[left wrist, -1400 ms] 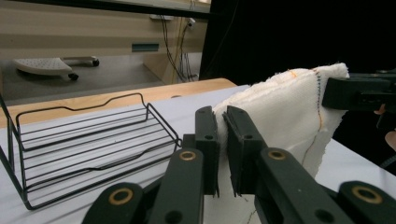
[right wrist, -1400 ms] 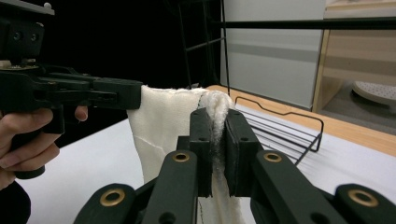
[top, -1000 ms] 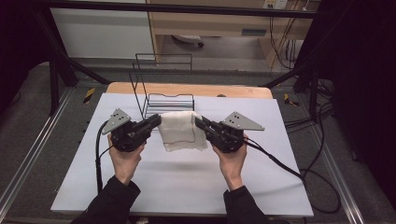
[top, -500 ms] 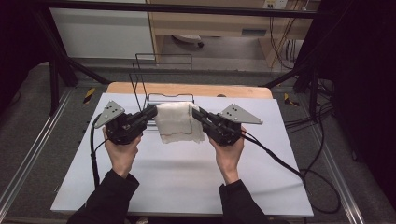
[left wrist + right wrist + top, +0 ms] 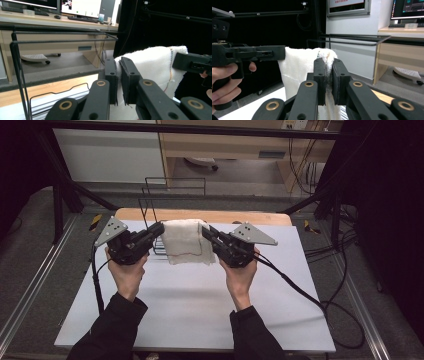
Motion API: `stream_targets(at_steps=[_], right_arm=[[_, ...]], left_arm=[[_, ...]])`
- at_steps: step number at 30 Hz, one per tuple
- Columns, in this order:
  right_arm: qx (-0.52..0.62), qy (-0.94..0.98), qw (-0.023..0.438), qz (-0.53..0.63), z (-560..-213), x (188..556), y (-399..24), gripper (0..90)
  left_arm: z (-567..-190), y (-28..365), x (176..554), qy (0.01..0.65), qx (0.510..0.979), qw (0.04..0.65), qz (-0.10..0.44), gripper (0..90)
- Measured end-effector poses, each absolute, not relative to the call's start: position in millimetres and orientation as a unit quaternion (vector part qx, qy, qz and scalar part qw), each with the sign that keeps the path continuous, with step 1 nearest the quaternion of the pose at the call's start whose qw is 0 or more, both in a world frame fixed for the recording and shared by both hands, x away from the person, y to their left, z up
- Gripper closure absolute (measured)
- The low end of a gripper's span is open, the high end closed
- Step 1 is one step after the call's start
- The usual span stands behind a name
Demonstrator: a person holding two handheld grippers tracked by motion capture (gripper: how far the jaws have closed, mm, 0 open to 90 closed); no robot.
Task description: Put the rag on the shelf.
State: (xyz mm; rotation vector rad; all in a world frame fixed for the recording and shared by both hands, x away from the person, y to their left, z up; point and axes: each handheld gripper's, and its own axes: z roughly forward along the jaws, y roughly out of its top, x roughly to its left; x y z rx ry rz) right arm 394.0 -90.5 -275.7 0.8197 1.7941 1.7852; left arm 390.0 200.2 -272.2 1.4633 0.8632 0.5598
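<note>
A folded white towel [image 5: 186,241] is held in the air above the far edge of the surface [image 5: 190,305], just before the wire rack [image 5: 159,195]. One upper corner is clamped by the left gripper [image 5: 156,230], the other by the right gripper [image 5: 206,232]. To drape it cleanly, both grippers should be kept level and the top edge taut over the rack's bar.

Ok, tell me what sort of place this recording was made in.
Most likely a lab or office workroom set up for recording. A white table sits inside a black metal frame, computer monitors stand on a wooden desk, and cables run across the floor.
</note>
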Motion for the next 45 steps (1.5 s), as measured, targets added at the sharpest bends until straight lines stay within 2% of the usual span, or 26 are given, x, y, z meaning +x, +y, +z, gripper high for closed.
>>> stream_targets(at_steps=[27, 45], right_arm=[[0.292, 0.637, 0.257, 0.666, -241, 411, -69, 83.3], [0.284, 0.626, 0.274, 0.672, -210, 425, -60, 83.3]], left_arm=[[-239, 213, 407, 0.381, 0.610, 0.641, 0.268, 83.8], [-201, 218, 419, 0.372, 0.598, 0.645, 0.296, 83.7]])
